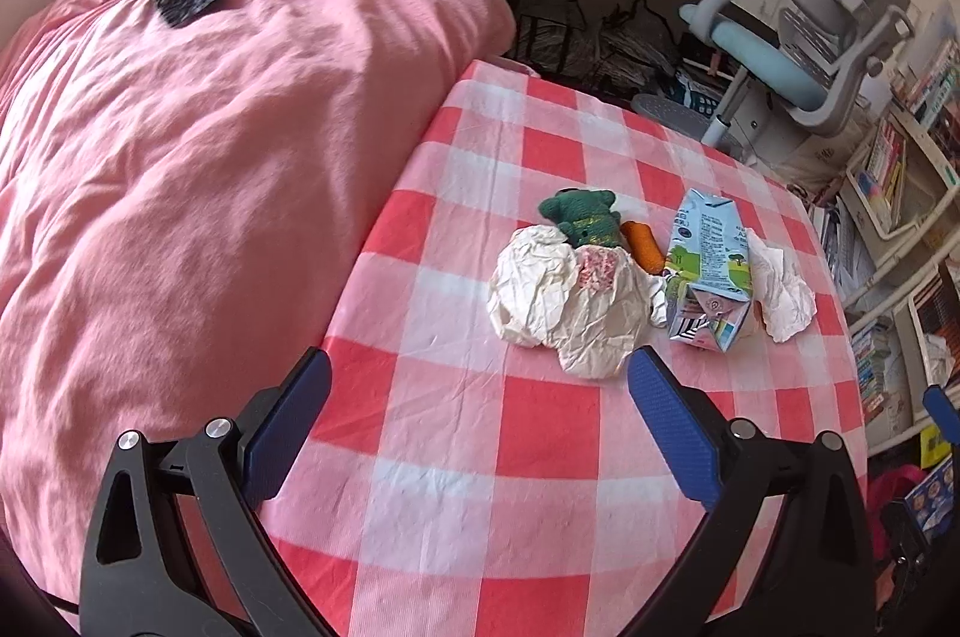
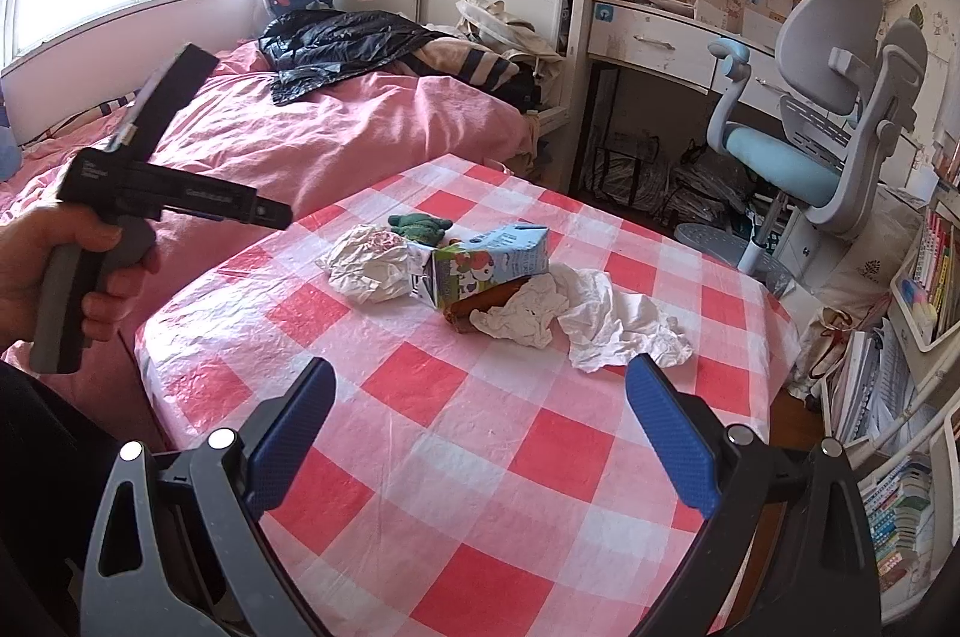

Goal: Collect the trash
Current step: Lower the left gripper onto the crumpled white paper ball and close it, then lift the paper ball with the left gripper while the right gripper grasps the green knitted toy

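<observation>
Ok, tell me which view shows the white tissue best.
The right wrist view: the crumpled white tissue lies spread open in front of the milk carton, fully visible. In the left wrist view only part of it shows, since the carton hides the rest.

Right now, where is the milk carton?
The milk carton lies on its side mid-table on the checked cloth, between the crumpled paper ball on its left and the white tissue on its right.

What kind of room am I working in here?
Most likely a child's bedroom: a bed with a pink duvet, a grey and blue study chair at a white desk, and bookshelves beside the checked table.
</observation>
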The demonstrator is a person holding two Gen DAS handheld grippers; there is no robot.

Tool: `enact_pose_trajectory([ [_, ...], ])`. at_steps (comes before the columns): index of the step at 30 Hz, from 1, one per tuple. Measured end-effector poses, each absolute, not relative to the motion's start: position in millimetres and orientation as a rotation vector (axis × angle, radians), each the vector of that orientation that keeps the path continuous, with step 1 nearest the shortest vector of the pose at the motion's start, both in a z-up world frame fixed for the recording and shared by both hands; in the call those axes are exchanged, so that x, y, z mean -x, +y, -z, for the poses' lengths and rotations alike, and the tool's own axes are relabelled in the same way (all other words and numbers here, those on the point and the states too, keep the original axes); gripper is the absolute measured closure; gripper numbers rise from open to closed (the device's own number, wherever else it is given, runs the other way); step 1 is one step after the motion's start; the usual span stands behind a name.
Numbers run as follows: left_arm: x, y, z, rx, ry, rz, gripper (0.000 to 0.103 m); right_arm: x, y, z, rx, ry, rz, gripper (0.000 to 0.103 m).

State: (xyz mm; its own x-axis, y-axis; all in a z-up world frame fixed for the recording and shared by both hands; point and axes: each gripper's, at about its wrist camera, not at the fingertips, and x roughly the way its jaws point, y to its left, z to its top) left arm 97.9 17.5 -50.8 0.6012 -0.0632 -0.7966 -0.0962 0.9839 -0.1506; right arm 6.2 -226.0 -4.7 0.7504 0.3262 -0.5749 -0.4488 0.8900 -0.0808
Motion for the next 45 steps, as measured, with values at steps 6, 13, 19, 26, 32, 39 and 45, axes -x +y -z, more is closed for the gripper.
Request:
enact_pose_trajectory([
  [6, -149, -16, 75, 0.019, 0.947, 0.015, 0.008, -8, -233, 4, 0.178, 0.595, -0.444, 0.010],
  [13, -176, -24, 93, 0.062, 1.013, 0.138, 0.078, -27, -246, 6, 0.037, 0.627, -0.449, 0.010],
  [19, -140, 14, 32, 0.176, 0.934, 0.177, 0.080, -58, -245, 13, -0.112, 0.674, -0.490, 0.010],
  [26, -103, 94, -4, 0.492, 0.752, 0.006, 0.079, -108, -171, -8, 0.012, 0.658, -0.584, 0.010],
  [32, -104, 111, -12, 0.514, 0.706, -0.039, 0.079, -191, -69, 30, 0.302, 0.903, -0.546, 0.029],
  [39, -110, 123, -15, 0.526, 0.696, -0.043, 0.079, -246, -35, 91, 0.483, 1.138, -0.446, 0.067],
  [45, -111, 116, -20, 0.506, 0.687, -0.021, 0.079, -216, -56, 55, 0.336, 1.002, -0.523, 0.077],
])
